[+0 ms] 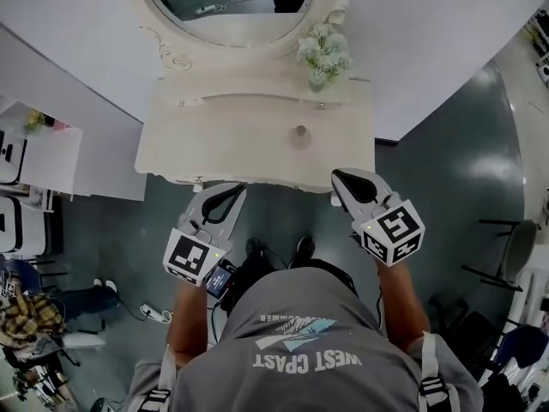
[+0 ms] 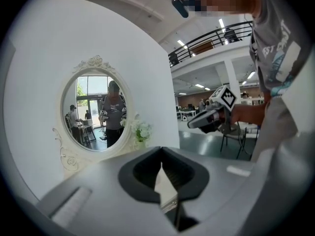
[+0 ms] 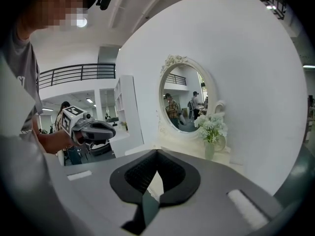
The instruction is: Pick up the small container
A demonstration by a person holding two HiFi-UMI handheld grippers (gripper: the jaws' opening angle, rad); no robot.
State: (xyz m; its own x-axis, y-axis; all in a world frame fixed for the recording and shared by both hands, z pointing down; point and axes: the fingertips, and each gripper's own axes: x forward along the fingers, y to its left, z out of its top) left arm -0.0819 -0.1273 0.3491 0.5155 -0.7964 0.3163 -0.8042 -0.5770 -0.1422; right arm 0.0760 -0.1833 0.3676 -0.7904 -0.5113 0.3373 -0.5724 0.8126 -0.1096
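On the cream dressing table [image 1: 214,144], in the head view, the small container [image 1: 300,136] stands alone near the middle of the top, a little right of centre. It is a low round pot, pale pinkish beige, with a darker spot at its centre; finer detail is too small to tell. Behind it, at the back right, white flowers [image 1: 324,48] stand beside the oval mirror [image 1: 227,11] with its carved frame. The table stands against a white wall [image 1: 429,50] on a dark, glossy floor [image 1: 446,187]. The left gripper [image 1: 230,197] and the right gripper [image 1: 350,183] are held at the table's front edge, one to each side, both apart from the container, which sits farther in.

In the left gripper view, that gripper's jaws are pressed together at the tips with nothing between them. Past them are the mirror, the flowers and, to the right, the right gripper in the person's hand. Beyond is a wide hall with ceiling lights and a balcony railing [image 2: 211,38].

In the right gripper view, its jaws also meet at the tips and hold nothing. Ahead are the mirror and the flowers on the table top, and a white shelf unit [image 3: 128,112] stands to the left. The container cannot be made out here.
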